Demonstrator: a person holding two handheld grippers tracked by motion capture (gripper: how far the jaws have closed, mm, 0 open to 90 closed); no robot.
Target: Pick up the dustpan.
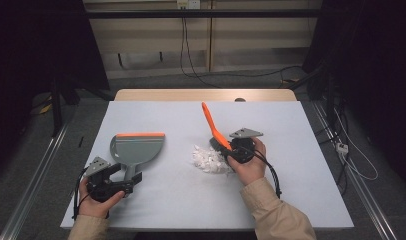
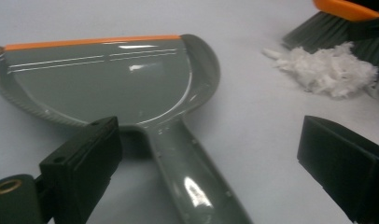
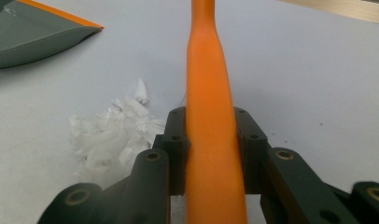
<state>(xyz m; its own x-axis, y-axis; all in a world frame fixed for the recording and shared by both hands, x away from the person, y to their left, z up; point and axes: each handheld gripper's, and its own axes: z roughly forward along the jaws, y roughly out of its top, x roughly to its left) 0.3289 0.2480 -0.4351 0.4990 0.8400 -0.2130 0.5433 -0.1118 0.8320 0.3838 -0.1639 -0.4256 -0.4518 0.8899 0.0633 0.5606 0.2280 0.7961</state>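
Observation:
A grey dustpan (image 1: pixel 137 148) with an orange front lip lies flat on the table's left half, its handle (image 2: pixel 192 177) pointing toward the person. My left gripper (image 1: pixel 125 184) is open at the handle's end, one jaw on each side of it without touching. A pile of white paper shreds (image 1: pixel 209 159) lies mid-table. An orange hand brush (image 1: pixel 211 126) stands just right of the pile, bristles (image 2: pixel 327 32) down against the shreds. My right gripper (image 3: pixel 211 140) is shut on the brush's orange handle (image 3: pixel 207 93). The dustpan (image 3: pixel 33 32) and shreds (image 3: pixel 110 137) lie to its left.
The grey tabletop (image 1: pixel 301 165) has open space on the right and along the front edge. Beyond the far edge are a wooden strip, cables (image 1: pixel 191 60) and a wall. Metal rails (image 1: pixel 36 170) run along both sides of the table.

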